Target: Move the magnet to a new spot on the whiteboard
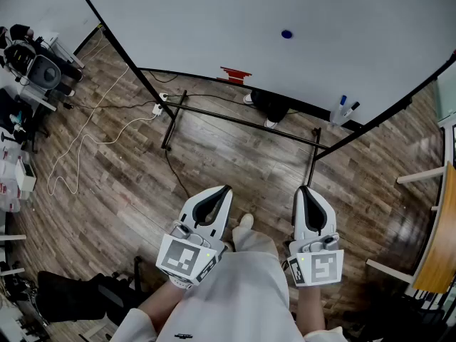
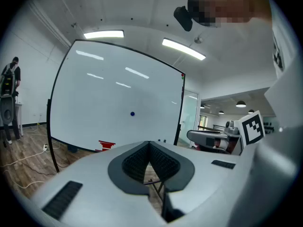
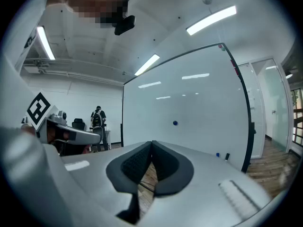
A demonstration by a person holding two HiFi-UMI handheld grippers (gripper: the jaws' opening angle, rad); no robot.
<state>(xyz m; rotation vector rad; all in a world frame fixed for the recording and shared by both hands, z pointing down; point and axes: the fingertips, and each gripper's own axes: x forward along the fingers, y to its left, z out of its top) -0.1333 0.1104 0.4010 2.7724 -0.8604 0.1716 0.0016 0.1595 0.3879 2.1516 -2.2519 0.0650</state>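
- Head view: the small, round, dark-blue magnet [image 1: 286, 34] clings to the whiteboard [image 1: 199, 20] in the upper part of the frame, right of centre, alone on bare white surface and well above the board's lower edge
- The left gripper [image 1: 226, 189] and the right gripper [image 1: 305, 189] hang side by side low in the frame's centre, over the wood floor [image 1: 235, 155], both well apart from the board and the magnet
- Left gripper view: the ribbed pads meet at the tip with nothing between them, so this gripper is clenched on air; the magnet shows as a blue dot near the frame's centre, above the jaw tips
- Right gripper view: the jaws are likewise pressed together and empty, with the magnet a little right of centre
- A red object [image 1: 235, 74] sits at the board's lower edge in the frame's upper centre, and two markers [image 1: 347, 109] stand at the same edge further right; neither is near the magnet
- The magnet looks rigid, light and smooth, so its pull on the board is probably the main resistance
- The best hold is probably across its rim, pads on opposite sides and close to the board face; the jaws must open first
- The smooth button may slip from a shallow pinch, and sliding it along the board probably needs less force than pulling it straight off
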